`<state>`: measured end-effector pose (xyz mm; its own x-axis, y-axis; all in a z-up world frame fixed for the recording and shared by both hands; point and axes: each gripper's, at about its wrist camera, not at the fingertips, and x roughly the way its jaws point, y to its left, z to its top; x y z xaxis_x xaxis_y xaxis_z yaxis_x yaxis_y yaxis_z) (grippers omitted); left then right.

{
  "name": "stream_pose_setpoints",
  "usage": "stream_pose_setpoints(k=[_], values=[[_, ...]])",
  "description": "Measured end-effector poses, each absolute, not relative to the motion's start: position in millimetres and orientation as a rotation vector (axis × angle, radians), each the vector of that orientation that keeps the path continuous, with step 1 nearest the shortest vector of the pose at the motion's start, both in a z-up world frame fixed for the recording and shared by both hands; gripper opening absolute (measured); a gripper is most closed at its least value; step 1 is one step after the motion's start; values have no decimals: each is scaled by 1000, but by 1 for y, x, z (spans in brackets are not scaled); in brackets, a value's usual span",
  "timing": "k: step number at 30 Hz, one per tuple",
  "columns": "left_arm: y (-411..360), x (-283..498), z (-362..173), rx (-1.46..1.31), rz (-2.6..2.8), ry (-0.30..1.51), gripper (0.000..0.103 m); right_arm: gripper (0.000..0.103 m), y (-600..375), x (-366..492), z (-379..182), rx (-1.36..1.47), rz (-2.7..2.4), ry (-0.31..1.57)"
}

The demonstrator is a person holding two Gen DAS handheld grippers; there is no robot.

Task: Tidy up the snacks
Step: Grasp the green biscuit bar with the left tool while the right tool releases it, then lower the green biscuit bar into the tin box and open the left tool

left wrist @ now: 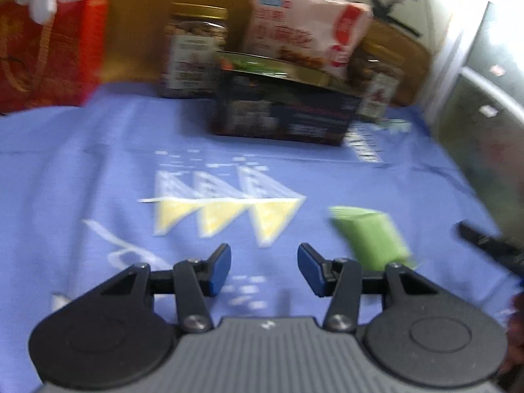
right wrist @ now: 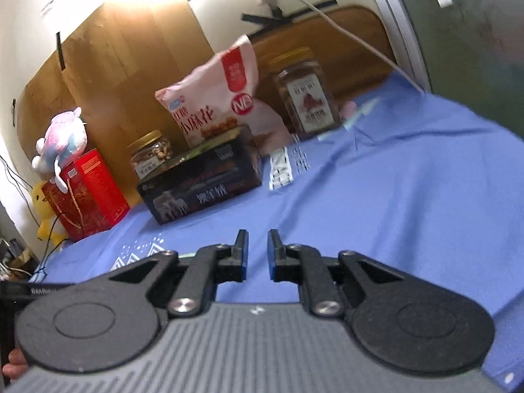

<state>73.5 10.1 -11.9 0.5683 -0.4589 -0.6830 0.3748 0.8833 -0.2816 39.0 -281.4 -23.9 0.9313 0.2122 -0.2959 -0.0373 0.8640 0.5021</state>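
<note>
Snacks stand at the back of a blue cloth (left wrist: 98, 170): a dark box (left wrist: 285, 111), a pink bag (left wrist: 301, 26) behind it, a nut jar (left wrist: 193, 52) to its left, and a second jar (left wrist: 376, 78) to its right. A small green packet (left wrist: 370, 235) lies on the cloth just right of my left gripper (left wrist: 264, 267), which is open and empty. In the right wrist view the dark box (right wrist: 203, 180), pink bag (right wrist: 222, 98), nut jar (right wrist: 150, 157) and labelled jar (right wrist: 304, 98) stand ahead. My right gripper (right wrist: 257, 252) is open by a narrow gap and empty.
A red box (left wrist: 52, 42) stands at the back left; in the right wrist view the red box (right wrist: 88, 196) carries a plush toy (right wrist: 62, 144). A wooden board (right wrist: 131, 59) backs the snacks. A white cable (right wrist: 344, 32) hangs at the right. A white strip (right wrist: 280, 167) lies by the box.
</note>
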Motion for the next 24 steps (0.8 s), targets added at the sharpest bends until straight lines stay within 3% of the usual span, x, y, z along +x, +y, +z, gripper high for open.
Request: stream_pose_setpoints(k=[2,6,8,16,18,24], values=[[0,78,-11,-136,-554,855,48,35,-281,40,-29,537,188,387],[-25,87,-11,-140,-626,893,54,47,-258,44,-31,440,316,438],[-37,90,-13,-140,-654,905,55,58,-240,46,-30,336,372,452],[-68,97,-20,-99,-704,943,57,59,-208,60,-31,104,422,485],[-74,95,-21,-94,-715,934,54,59,-204,63,-30,75,424,489],[-73,84,-13,-43,-683,869,41,41,-197,66,-31,13,401,457]])
